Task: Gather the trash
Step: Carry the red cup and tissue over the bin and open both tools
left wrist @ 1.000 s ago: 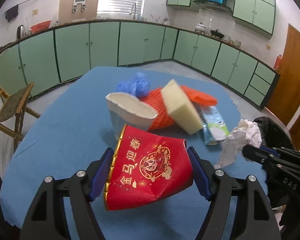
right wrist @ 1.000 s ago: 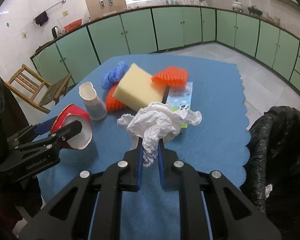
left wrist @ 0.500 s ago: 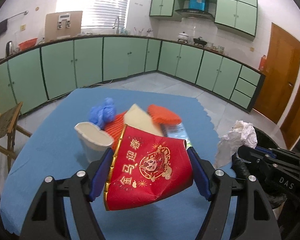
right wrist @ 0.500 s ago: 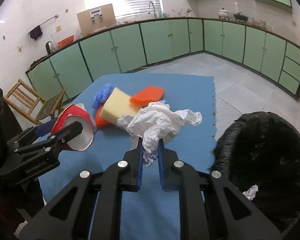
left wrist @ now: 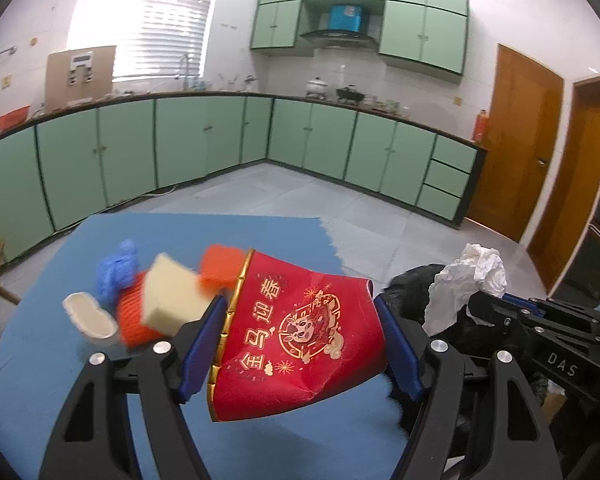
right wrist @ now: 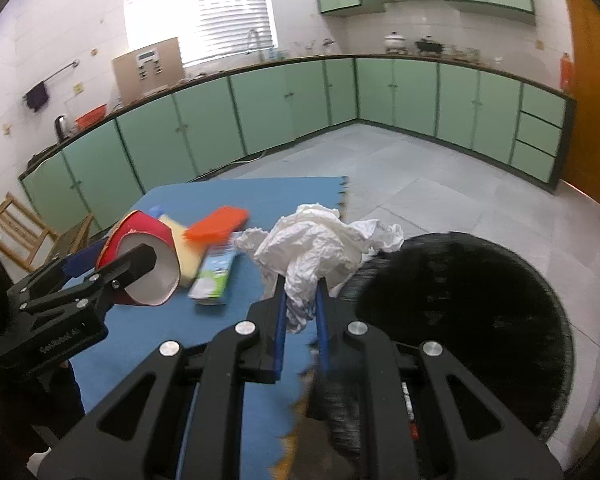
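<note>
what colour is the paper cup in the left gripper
Red with gold print and a gold rim band, white inside. The paper cup shows best in the left wrist view.

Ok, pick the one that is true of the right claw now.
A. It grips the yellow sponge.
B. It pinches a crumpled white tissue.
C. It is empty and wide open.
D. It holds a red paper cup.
B: the right claw is shut on the crumpled white tissue.

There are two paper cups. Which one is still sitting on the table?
The plain white cup, on the blue table beside the orange netting. The red cup with gold writing is lifted, clamped in the left hand-held gripper.
</note>
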The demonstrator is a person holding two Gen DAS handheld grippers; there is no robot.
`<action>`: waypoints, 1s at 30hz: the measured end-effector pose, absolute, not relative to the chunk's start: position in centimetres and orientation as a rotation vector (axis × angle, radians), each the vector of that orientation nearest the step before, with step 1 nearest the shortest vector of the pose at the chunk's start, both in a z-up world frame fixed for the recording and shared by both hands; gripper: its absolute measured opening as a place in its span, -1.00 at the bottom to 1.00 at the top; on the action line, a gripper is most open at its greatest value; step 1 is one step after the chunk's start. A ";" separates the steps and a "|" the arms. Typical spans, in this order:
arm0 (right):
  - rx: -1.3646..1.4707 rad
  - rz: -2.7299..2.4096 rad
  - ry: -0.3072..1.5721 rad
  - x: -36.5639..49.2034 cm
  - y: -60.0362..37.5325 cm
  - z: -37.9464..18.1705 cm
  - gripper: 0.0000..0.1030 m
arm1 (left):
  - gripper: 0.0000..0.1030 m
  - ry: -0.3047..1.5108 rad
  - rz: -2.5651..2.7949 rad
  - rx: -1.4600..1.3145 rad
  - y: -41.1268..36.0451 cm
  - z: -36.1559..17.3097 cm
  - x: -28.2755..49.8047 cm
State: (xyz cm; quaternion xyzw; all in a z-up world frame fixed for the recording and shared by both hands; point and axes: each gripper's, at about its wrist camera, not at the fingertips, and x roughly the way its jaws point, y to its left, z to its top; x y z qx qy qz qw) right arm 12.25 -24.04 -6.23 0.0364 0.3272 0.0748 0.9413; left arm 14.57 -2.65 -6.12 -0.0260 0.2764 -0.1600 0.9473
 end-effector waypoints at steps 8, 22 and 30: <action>0.089 0.045 0.664 11.7 -29.5 -6.5 -0.77 | 0.42 0.568 -0.448 -0.054 -8.8 -6.3 15.4; 0.137 -0.116 0.674 10.6 -38.2 -8.7 -0.77 | 0.42 0.583 -0.592 0.001 -19.3 -7.8 16.4; 0.167 -0.154 0.716 11.2 -40.6 -11.2 -0.77 | 0.42 0.621 -0.616 0.009 -21.7 -9.5 16.8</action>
